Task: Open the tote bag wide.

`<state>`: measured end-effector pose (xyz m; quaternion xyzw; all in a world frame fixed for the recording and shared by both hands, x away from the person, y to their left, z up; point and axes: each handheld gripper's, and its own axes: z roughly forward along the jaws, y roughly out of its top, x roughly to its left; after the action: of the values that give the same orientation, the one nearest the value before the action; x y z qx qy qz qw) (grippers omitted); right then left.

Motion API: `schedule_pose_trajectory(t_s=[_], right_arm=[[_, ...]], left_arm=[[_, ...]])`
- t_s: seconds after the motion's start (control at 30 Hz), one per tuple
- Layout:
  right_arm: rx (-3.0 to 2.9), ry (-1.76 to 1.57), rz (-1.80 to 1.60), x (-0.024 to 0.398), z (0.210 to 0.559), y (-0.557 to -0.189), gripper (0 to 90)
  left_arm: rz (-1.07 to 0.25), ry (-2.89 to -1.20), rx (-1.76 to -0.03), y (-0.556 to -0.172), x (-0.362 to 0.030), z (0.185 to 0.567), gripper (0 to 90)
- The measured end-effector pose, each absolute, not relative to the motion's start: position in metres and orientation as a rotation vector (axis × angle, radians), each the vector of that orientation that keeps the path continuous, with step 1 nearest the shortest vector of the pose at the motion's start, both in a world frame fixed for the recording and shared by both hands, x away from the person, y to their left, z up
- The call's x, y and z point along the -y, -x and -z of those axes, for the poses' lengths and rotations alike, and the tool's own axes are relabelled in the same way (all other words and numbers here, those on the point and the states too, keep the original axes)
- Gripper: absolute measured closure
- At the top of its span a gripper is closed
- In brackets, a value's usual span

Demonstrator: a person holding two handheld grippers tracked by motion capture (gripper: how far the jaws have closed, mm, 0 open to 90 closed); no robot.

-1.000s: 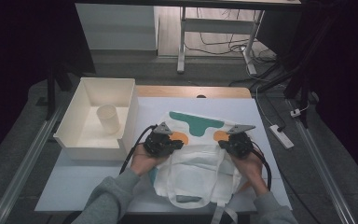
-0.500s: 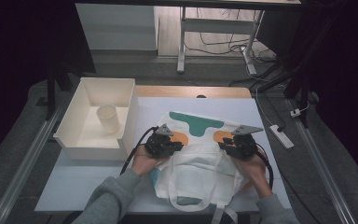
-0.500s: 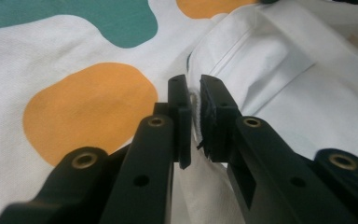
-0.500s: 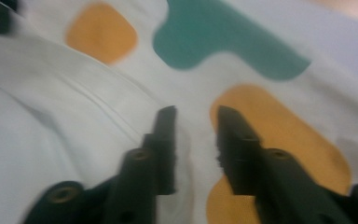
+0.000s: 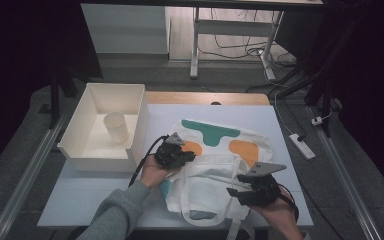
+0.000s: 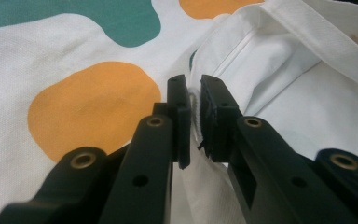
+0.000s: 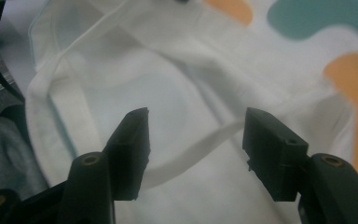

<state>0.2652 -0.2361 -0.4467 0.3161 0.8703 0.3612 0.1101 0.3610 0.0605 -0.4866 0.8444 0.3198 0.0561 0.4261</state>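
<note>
A white table (image 5: 80,200) carries a white bin (image 5: 130,125) at its left and a cloth bag (image 5: 220,165) with green and orange patches spread across its middle. The left gripper (image 5: 182,159) is clenched on a fold of the bag's upper layer near an orange patch (image 6: 88,107). The right gripper (image 5: 240,192), over the bag's near right side, has just been opening its jaws; they stand apart above a strap (image 7: 191,149) with nothing pinched.

This looks like a dim lab or recording room: a white-topped table (image 5: 280,125) on a metal frame, loose cables (image 5: 240,50) and a power strip (image 5: 301,146) on the grey floor (image 5: 25,165) at upper right, another bench's legs (image 5: 195,45) behind.
</note>
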Motion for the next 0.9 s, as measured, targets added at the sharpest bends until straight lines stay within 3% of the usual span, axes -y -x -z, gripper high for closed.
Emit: schedule_pose_trajectory(t_s=[0.3,0.73,0.9], right_arm=[[-2.608,-1.051,-1.033,0.233,0.466,-0.251,41.1],[-2.754,-1.073,-0.844,0.224,0.501,-0.261,86.1],[-2.750,-0.987,-0.939,0.224,0.484,-0.256,89.0]], left_arm=[[-0.143,-2.113,-0.798,-0.361,-0.061,0.487,81.5],[-0.145,-2.113,-0.798,-0.361,-0.062,0.486,81.3],[-0.148,-2.111,-0.798,-0.360,-0.063,0.486,81.2]])
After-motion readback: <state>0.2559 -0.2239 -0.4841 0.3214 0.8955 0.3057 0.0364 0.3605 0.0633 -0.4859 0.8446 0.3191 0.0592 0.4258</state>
